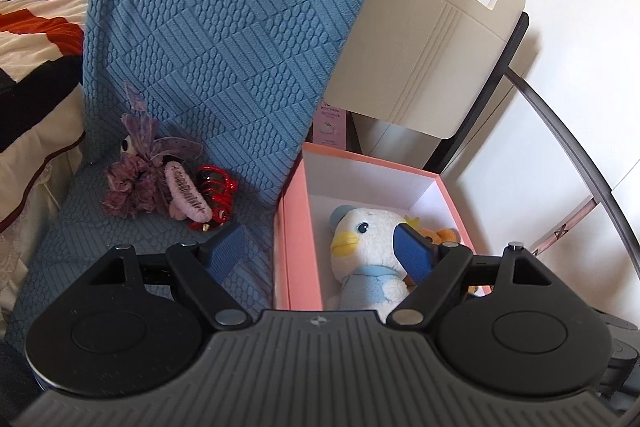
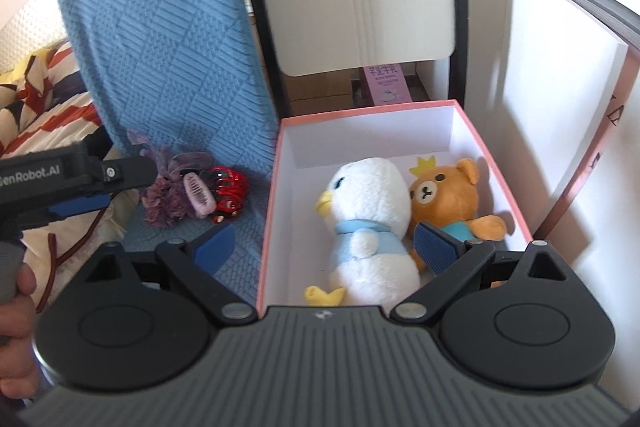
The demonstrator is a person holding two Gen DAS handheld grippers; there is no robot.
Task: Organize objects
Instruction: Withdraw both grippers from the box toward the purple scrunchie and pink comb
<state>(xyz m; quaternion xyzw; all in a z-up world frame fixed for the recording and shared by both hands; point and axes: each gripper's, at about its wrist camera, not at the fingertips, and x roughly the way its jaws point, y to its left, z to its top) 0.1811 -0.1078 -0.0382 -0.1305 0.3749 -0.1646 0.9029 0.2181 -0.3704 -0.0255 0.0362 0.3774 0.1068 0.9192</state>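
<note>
Duck plush (image 2: 368,223) upright, beak leftward

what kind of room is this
Likely a bedroom: a patterned quilt on a bed at the left, a chair under a blue cover, and a pink box holding plush toys.

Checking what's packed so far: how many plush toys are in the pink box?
2. The white duck plush lies on the left side of the pink box; the brown bear plush is beside it on the right, touching it. Nothing else shows inside.
</note>
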